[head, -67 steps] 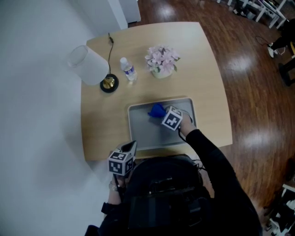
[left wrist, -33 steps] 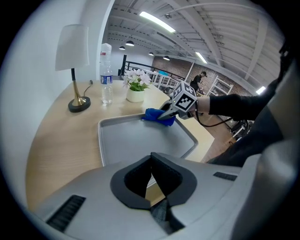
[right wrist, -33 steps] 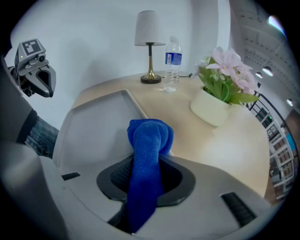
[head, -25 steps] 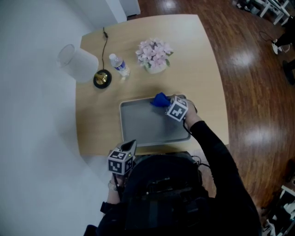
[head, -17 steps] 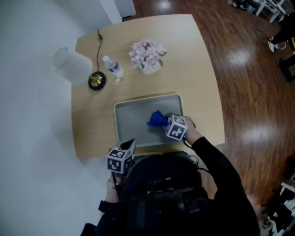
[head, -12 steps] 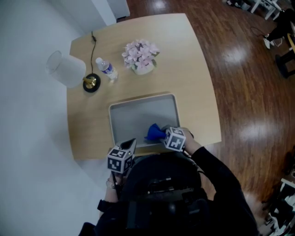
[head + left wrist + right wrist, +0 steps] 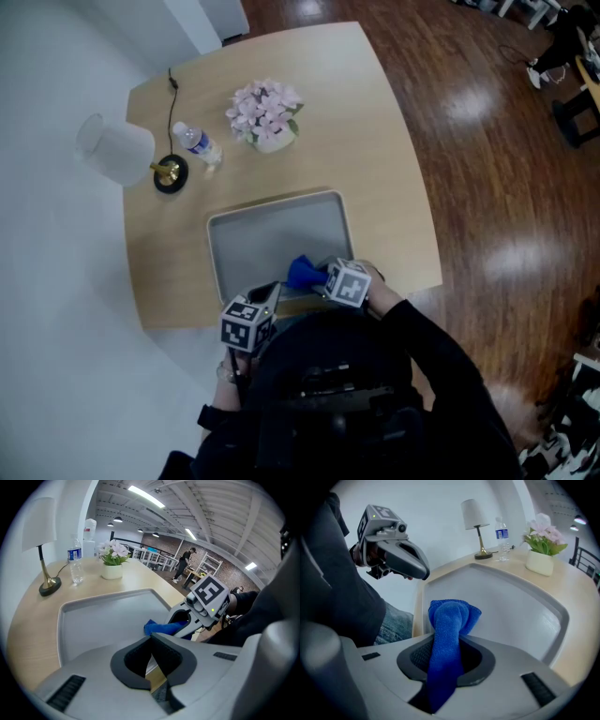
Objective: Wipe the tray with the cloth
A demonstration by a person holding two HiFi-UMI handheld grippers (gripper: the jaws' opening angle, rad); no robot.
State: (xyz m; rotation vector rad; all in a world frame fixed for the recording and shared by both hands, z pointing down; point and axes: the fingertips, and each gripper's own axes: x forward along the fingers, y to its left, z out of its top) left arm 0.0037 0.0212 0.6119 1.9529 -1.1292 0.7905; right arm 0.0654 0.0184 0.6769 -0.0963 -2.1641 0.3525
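Tabletop (image 7: 375, 141), tray (image 7: 272, 234), cloth (image 7: 301, 273) clamped in right tool (image 7: 446, 656)

Grey rectangular tray (image 7: 272, 234) lies flat on the table (image 7: 394, 169); the bunched blue cloth (image 7: 301, 273) sits at its near edge, pinched in the right gripper (image 7: 446, 656).

Most of the tray (image 7: 267, 234) lies bare; lamp (image 7: 117, 150), bottle (image 7: 197, 145), flowers (image 7: 262, 111) stand beyond.
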